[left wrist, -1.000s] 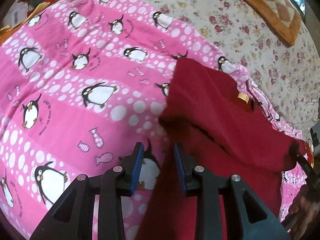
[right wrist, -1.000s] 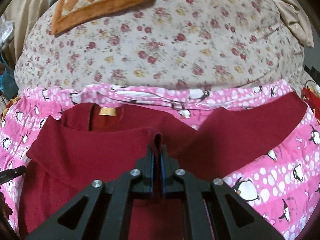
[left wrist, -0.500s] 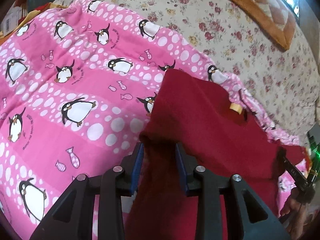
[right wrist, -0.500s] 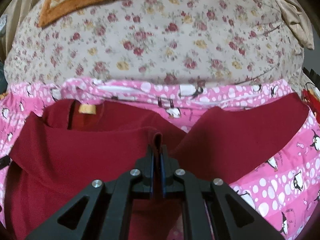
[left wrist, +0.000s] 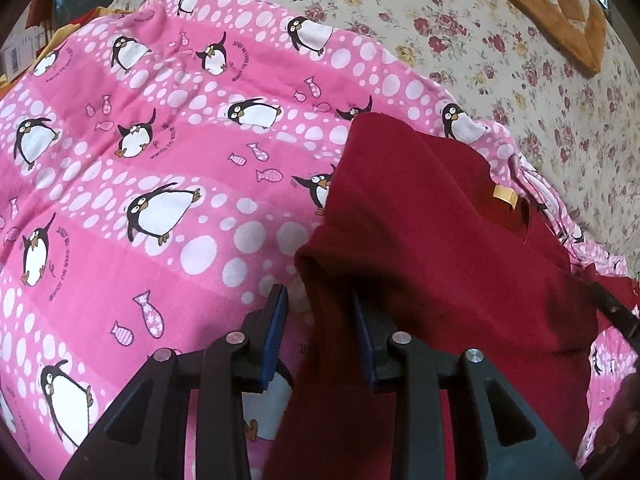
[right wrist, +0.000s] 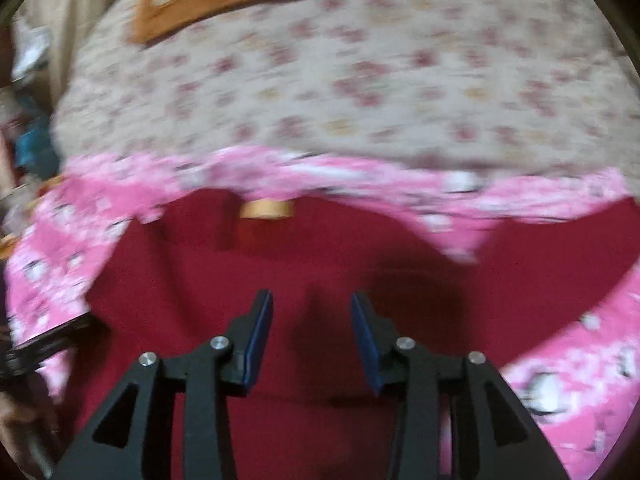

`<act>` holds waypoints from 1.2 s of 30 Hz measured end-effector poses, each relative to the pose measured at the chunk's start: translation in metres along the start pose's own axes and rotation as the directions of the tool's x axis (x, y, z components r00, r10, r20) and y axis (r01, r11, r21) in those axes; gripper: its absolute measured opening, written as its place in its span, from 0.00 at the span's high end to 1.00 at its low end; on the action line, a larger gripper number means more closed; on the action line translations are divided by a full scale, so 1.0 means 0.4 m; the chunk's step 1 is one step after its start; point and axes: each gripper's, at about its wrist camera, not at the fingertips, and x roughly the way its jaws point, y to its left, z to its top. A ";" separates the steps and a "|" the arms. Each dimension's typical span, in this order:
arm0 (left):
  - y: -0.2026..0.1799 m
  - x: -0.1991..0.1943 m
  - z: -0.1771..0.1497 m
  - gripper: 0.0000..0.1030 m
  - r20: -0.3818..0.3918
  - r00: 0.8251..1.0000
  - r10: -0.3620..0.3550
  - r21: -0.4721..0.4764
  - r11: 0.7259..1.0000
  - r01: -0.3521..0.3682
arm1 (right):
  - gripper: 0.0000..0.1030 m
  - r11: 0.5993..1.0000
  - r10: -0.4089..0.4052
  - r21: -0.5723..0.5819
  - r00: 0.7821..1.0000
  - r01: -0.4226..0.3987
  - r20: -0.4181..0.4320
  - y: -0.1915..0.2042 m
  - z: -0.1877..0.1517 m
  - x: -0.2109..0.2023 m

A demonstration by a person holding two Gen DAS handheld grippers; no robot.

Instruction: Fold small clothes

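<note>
A dark red garment (left wrist: 420, 220) with a yellow neck label (left wrist: 505, 196) lies on a pink penguin blanket (left wrist: 160, 140). Its left sleeve is folded in over the body. My left gripper (left wrist: 317, 294) stands open over the folded left edge. The cloth rises between its blue pads, close to the right pad, with a gap at the left one. In the blurred right wrist view my right gripper (right wrist: 311, 295) is opening above the red garment (right wrist: 320, 248). The cloth lies below the pads and neither presses on it. The label (right wrist: 266, 208) shows beyond.
The pink blanket (right wrist: 560, 340) covers a bed with a floral sheet (left wrist: 440, 20) behind it. An orange checked cushion (left wrist: 560, 12) lies at the far edge. The other gripper's black finger (left wrist: 616, 312) reaches in at the right edge. Boxes and clutter stand at the far left.
My right gripper was shut on a fold of the red cloth; its jaws now stand apart and the fold has dropped. The left gripper has moved onto the garment's left edge.
</note>
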 end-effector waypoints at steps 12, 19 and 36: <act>0.005 0.007 0.004 0.87 0.005 1.000 -0.018 -0.013 1.000 0.018 | 0.68 0.991 -0.001 -0.133 0.992 -0.016 -0.128 0.157 0.023 0.255; 0.019 -0.025 0.020 0.87 0.039 0.998 -0.044 -0.056 0.997 0.047 | 0.71 0.999 -0.047 -0.028 0.993 0.044 -0.108 0.112 0.055 0.250; 0.112 -0.048 0.039 0.84 0.034 0.999 0.041 -0.183 0.983 -0.035 | 0.51 0.961 0.221 -0.123 0.955 -0.248 -0.200 0.423 0.074 0.346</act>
